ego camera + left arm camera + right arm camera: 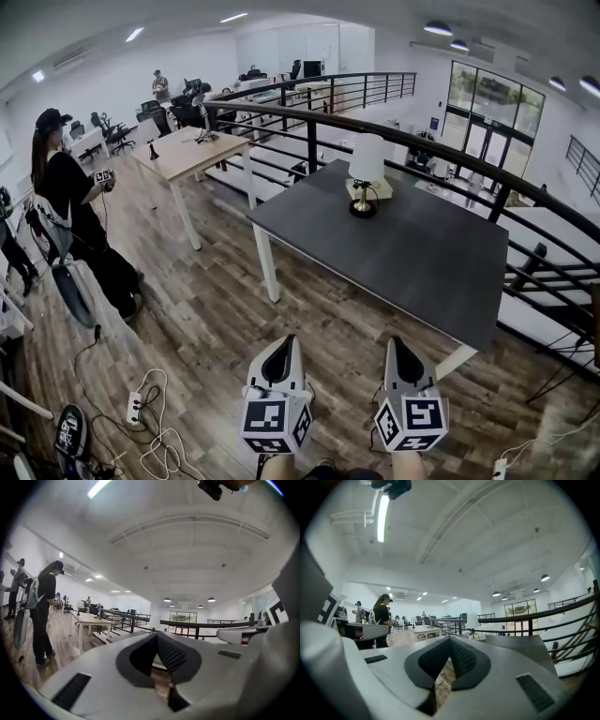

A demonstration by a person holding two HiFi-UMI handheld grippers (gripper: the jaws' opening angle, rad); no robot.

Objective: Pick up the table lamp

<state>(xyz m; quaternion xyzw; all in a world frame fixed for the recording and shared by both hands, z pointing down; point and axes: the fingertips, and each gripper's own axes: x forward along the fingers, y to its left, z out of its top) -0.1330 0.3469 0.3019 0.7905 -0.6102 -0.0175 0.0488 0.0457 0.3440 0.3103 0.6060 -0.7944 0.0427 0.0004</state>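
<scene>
The table lamp, with a white shade and a dark round base, stands on the far side of a dark grey table. It also shows small in the right gripper view, as the lamp beyond the jaws. My left gripper and right gripper are side by side at the bottom of the head view, over the wooden floor and short of the table's near edge. Both are shut and hold nothing, and both point level toward the table. The lamp is hidden in the left gripper view.
A black railing runs behind the dark table. A light wooden table stands at the back left. A person in black stands at left. Cables and a power strip lie on the floor at lower left.
</scene>
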